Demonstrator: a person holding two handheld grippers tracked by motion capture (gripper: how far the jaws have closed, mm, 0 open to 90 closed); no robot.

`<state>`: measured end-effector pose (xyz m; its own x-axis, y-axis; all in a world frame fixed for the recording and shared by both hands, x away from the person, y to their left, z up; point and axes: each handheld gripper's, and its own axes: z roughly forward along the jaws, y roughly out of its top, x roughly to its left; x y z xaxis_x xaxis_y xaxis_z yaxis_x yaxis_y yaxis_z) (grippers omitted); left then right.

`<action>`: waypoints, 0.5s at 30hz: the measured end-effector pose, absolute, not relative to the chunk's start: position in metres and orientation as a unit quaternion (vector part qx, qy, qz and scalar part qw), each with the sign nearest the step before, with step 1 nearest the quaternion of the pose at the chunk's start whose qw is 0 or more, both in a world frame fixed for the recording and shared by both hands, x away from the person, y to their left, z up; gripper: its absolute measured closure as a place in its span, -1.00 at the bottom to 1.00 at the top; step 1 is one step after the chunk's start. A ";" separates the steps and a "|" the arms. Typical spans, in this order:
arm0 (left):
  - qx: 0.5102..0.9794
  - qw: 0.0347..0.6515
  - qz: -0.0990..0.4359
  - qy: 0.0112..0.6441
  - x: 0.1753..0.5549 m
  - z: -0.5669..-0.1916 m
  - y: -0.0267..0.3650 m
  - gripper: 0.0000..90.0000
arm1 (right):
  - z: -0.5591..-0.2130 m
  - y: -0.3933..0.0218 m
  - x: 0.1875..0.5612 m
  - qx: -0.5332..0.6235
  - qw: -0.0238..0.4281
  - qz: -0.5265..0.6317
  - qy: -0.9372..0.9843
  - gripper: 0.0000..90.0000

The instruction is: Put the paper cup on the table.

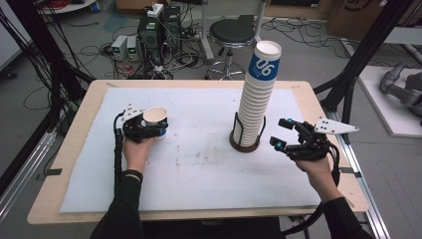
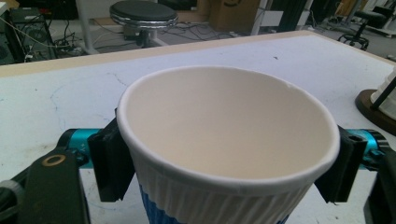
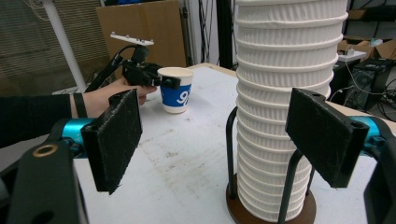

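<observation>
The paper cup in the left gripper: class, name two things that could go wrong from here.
1. The left gripper holds the paper cup by its thin rim; squeezing could crush it, and loosening could drop it.
2. The cup stack stands tall in its holder; the open right gripper beside it could knock it over.

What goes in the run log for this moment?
left gripper: shut on paper cup, upright on table | right gripper: open beside cup stack in holder

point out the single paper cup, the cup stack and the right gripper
single paper cup (image 2: 224, 121): left gripper view, on its inner wall
cup stack (image 1: 254, 102): high view, on the ribbed side midway up
right gripper (image 1: 282, 133): high view, midway between its fingertips
</observation>
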<state>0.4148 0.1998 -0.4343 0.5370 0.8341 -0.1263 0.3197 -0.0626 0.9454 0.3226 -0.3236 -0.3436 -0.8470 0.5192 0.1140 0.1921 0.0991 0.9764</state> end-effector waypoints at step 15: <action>0.709 0.512 0.236 0.424 0.407 -0.432 0.199 -0.59 | -0.342 -0.323 0.324 0.243 0.131 0.628 0.727 -0.58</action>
